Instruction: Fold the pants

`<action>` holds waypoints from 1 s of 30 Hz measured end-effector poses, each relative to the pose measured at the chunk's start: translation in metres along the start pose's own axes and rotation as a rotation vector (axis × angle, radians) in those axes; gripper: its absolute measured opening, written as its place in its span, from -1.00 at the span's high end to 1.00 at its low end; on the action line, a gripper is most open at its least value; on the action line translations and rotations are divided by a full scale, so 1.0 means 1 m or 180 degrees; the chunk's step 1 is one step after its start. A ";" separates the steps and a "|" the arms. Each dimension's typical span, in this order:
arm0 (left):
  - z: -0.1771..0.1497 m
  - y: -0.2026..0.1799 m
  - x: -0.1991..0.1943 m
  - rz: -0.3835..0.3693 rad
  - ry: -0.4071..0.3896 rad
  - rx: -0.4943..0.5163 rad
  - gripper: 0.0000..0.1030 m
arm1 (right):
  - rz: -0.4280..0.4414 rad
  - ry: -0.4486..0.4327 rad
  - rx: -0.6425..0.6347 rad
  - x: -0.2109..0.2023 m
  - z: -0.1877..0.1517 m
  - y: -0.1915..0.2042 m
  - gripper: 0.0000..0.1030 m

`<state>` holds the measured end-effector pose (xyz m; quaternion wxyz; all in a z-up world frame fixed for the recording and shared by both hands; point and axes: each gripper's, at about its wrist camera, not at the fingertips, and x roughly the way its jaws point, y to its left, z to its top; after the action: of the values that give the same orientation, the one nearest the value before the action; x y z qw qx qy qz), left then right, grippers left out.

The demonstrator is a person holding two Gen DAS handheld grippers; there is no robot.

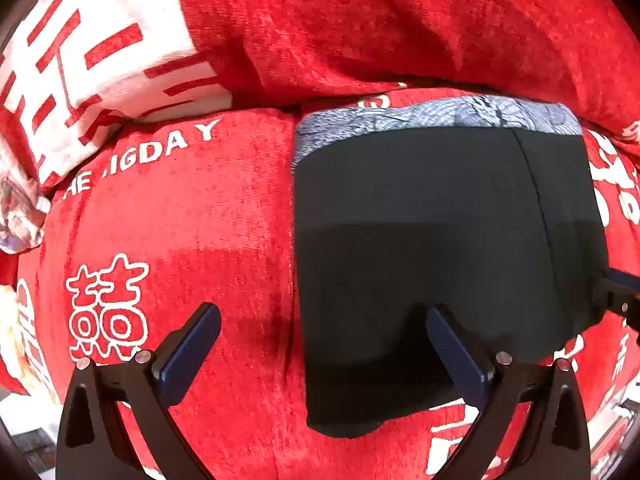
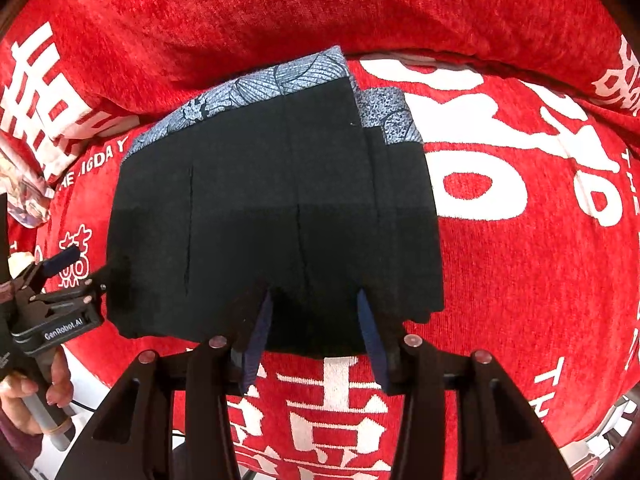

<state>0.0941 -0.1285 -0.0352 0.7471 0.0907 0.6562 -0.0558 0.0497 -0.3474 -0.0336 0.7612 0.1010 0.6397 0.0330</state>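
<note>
Black pants (image 2: 276, 220), folded into a compact block with the grey patterned waistband (image 2: 248, 88) at the far end, lie flat on a red printed blanket (image 2: 520, 260). Left gripper (image 1: 324, 332) spread wide, straddling the pants' left edge, nothing pinched. Right gripper (image 2: 316, 304) half-spread over the near hem; grip unclear.

- A home by the look of it, likely a bedroom: a soft surface fills both views under a red plush blanket (image 1: 224, 216) with white wedding characters.
- A matching red pillow (image 1: 380, 20) lies across the top.
- Crumpled patterned cloth (image 1: 18, 216) sits at the left edge.
</note>
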 end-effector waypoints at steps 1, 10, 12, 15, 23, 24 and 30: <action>0.000 0.000 0.000 0.0005 0.0009 0.0008 -1.00 | 0.0010 0.0002 0.0005 -0.001 0.000 0.000 0.07; 0.004 0.001 0.004 -0.0028 0.0074 -0.0049 -1.00 | 0.0210 -0.0049 0.0109 -0.011 0.008 -0.016 -0.37; 0.006 0.001 0.005 -0.0047 0.0082 -0.0043 -1.00 | 0.0311 -0.0097 0.0179 -0.013 0.010 -0.024 -0.59; 0.007 0.004 0.008 -0.0132 0.0147 -0.0064 -1.00 | 0.0389 -0.0140 0.0291 -0.014 0.009 -0.037 -0.59; 0.013 0.020 0.022 -0.0532 0.0400 -0.0175 -1.00 | 0.0448 0.0036 0.0419 -0.005 0.012 -0.067 -0.59; 0.015 0.023 0.023 -0.0582 0.0410 -0.0205 -1.00 | 0.0466 0.0051 0.0429 -0.004 0.011 -0.070 -0.59; 0.032 0.039 0.024 -0.0823 0.0351 -0.0306 -1.00 | 0.0828 0.0077 0.0547 0.005 0.017 -0.089 -0.59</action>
<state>0.1367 -0.0963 -0.0530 0.7000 -0.0275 0.7043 -0.1150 0.0604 -0.4355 -0.0533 0.7313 0.2474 0.6308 0.0778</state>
